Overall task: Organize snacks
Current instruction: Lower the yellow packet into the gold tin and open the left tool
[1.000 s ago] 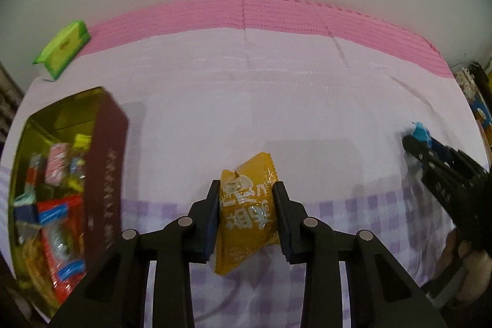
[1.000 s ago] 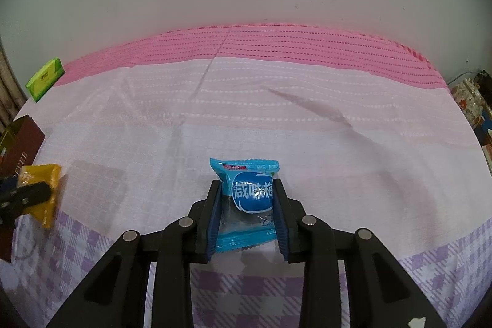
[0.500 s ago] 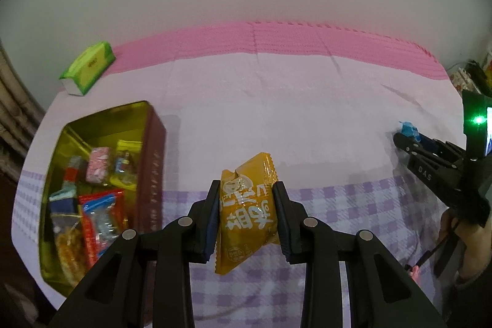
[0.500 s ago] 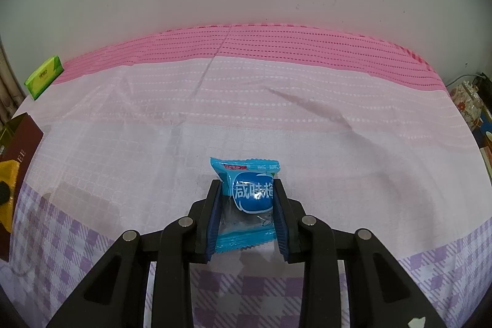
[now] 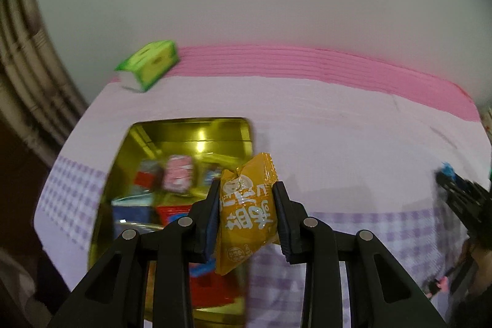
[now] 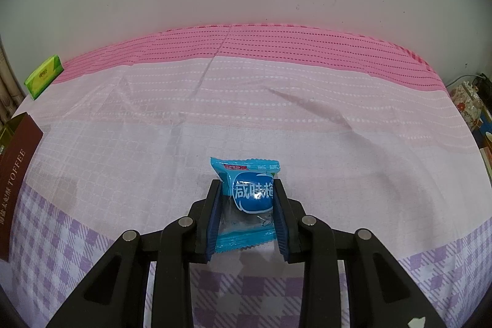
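A plain pale wall backs the tabletop (image 6: 276,119), which is covered by a cloth with a pink band at the far edge, a pale middle and lilac checks near the front. At far left a green box (image 5: 149,63) sits by the pink band. Nearer, an open gold tin (image 5: 187,137) holds several wrapped snacks, blurred in the left wrist view; its brown side reads TOFFEE in the right wrist view. The left gripper (image 5: 246,217) is clamped narrowly on an orange snack packet (image 5: 246,214), held above the tin's right edge. Further right, the right gripper (image 6: 247,211) is clamped narrowly on a blue snack packet (image 6: 246,199) over the bare cloth, well apart from the tin.
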`<state>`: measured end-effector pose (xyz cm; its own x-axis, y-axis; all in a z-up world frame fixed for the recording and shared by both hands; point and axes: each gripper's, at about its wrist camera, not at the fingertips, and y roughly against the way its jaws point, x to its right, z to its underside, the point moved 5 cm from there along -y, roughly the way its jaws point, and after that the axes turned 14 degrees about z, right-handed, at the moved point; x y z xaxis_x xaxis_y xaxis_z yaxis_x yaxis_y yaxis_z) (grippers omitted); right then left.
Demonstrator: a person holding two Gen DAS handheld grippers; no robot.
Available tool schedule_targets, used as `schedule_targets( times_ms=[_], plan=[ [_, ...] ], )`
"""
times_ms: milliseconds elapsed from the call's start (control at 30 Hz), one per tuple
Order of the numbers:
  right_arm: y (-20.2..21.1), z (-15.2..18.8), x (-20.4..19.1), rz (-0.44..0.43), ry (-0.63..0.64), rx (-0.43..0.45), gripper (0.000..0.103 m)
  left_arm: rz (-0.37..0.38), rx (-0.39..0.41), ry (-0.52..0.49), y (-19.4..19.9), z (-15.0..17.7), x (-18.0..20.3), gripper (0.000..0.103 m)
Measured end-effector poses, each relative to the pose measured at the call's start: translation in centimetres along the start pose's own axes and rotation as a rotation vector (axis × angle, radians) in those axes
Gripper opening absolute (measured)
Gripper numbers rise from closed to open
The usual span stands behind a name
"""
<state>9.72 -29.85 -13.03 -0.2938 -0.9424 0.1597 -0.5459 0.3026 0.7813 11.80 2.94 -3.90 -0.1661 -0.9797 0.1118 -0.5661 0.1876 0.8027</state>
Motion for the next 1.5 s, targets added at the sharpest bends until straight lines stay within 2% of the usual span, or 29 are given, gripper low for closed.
schedule_targets(
  times_ms=[367, 733, 1133, 1500],
  plan=[
    [0.0, 0.0, 0.0, 0.0, 0.0, 0.0, 0.03, -0.086, -0.006, 0.052, -0.4, 0.2, -4.8, 0.033],
    [0.0, 0.0, 0.0, 0.0, 0.0, 0.0, 0.03, -0.112, -0.054, 0.062, -2.1, 1.2, -6.0, 0.034],
    [0.0, 0.0, 0.0, 0.001, 0.001, 0.0, 0.03, -0.124, -0.067, 0.08, -2.9, 1.6, -7.0, 0.035],
    [0.0, 0.0, 0.0, 0.0, 0.001, 0.0, 0.03, -0.141, -0.102, 0.069, -3.2, 1.7, -6.9, 0.041]
  ],
)
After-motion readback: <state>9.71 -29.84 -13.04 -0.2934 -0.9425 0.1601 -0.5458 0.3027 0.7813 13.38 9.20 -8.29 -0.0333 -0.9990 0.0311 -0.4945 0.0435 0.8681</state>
